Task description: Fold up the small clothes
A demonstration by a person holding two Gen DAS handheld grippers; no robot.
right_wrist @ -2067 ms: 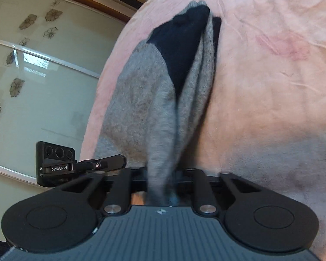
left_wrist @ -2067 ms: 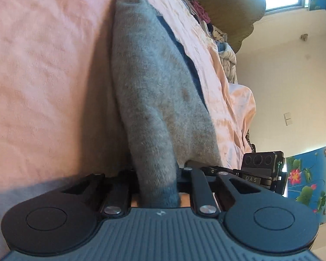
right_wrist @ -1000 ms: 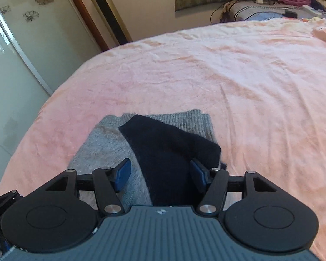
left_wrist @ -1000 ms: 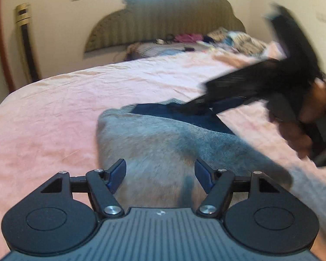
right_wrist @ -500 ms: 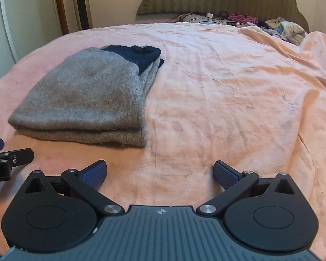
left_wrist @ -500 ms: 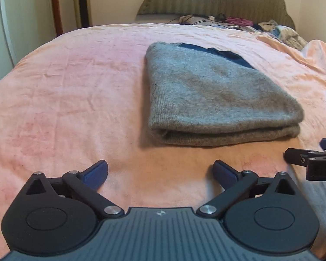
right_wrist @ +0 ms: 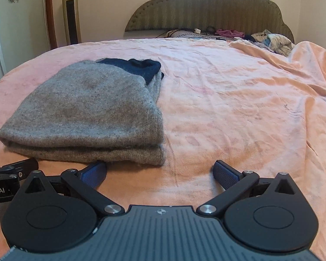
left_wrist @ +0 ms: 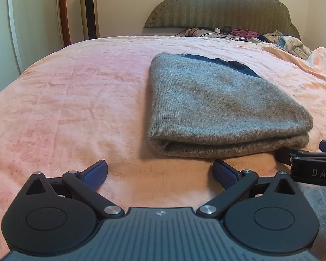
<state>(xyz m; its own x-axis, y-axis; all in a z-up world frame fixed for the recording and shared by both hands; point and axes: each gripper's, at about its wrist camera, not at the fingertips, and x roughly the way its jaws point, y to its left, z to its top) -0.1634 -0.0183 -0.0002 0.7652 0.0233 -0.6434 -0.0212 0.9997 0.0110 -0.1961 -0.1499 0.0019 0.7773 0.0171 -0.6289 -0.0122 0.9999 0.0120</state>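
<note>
A grey knit garment (left_wrist: 219, 106) with a dark blue part at its far end lies folded in layers on the pink bed cover (left_wrist: 76, 100). My left gripper (left_wrist: 160, 174) hovers open just in front of its near folded edge, nothing between the blue pads. In the right wrist view the same grey garment (right_wrist: 91, 111) lies ahead to the left, and my right gripper (right_wrist: 160, 173) stands open near its front right corner, empty. Each view catches part of the other gripper at its edge.
The pink bed cover (right_wrist: 239, 108) stretches wide to the right of the garment. A padded headboard (right_wrist: 208, 6) stands at the far end with a heap of clothes (right_wrist: 269, 40) before it. A tall tower fan (left_wrist: 88, 8) stands by the left wall.
Both grippers let go of the garment, opened wide and drew back toward the near edge. The garment now lies folded flat; in the last half second little has moved.
</note>
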